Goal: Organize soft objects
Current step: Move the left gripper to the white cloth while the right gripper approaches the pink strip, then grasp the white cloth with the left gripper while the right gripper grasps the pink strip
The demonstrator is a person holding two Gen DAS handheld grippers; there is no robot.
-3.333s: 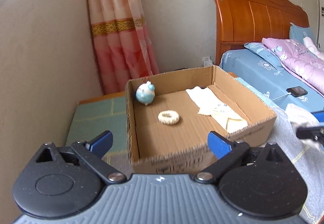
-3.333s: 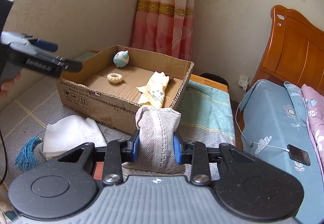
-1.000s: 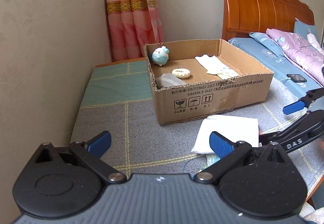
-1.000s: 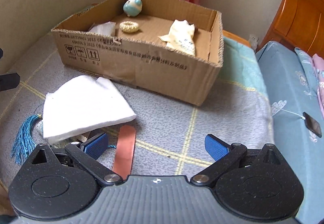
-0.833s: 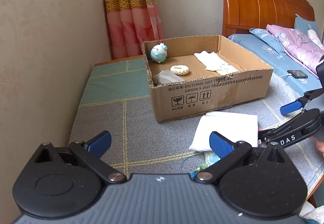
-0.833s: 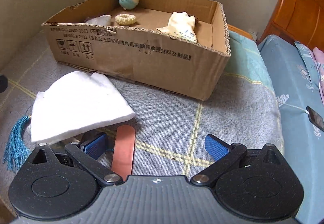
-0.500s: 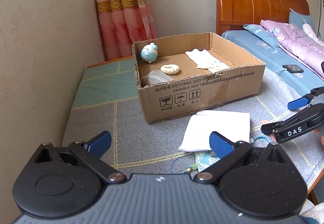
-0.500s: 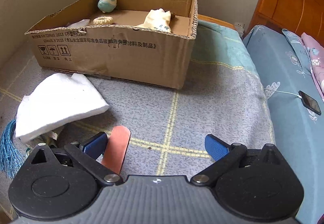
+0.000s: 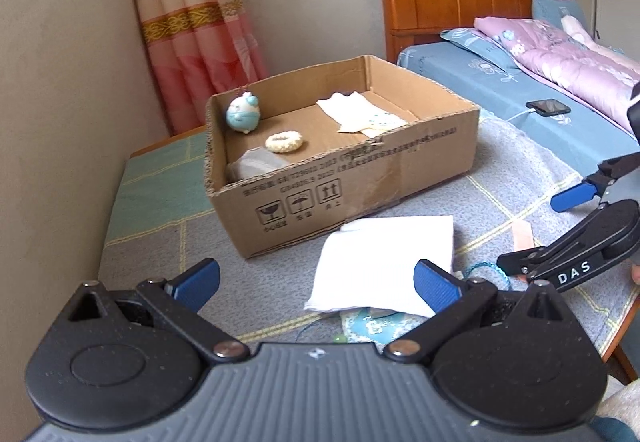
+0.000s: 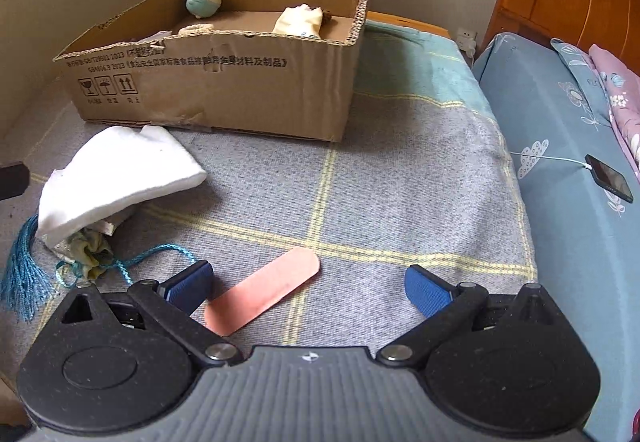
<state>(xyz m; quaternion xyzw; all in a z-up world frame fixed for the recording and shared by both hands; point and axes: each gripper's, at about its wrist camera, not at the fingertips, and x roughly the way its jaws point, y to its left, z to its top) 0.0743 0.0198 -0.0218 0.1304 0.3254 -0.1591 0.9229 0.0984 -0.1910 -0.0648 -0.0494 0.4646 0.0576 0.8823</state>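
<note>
**Two open grippers hovering over the blanket**

Two grippers are hanging above a grey blanket (image 10: pixel 400 178) with yellow lines, both spread wide and gripping nothing. The left gripper (image 9: pixel 316 282) is pointing at the near left part of the blanket, its blue pads (image 9: pixel 196 282) standing well apart. Just ahead of it a white cloth (image 9: pixel 384 262) is lying flat near the blanket's front edge, partly covering a pouch (image 10: pixel 86 242) with a blue tassel (image 10: pixel 20 274) trailing to the left.

Behind the cloth a box (image 9: pixel 360 178) is sitting toward the blanket's far left corner, close to the wall. Inside, going left to right, a grey sack (image 9: pixel 256 164) is resting in the near left corner, a round blue toy (image 9: pixel 243 117) is leaning in the far left corner, a cream ring (image 9: pixel 284 142) is lying near the middle, and a pale cloth (image 9: pixel 360 114) is spreading toward the right wall.

To the right of the white cloth a pink strip (image 10: pixel 264 296) is lying on the blanket, its near end running under the right gripper (image 10: pixel 308 286), closer to the left pad. Further right, past the blanket's edge, a phone (image 10: pixel 610 178) is lying on a blue bed (image 10: pixel 560 114).
</note>
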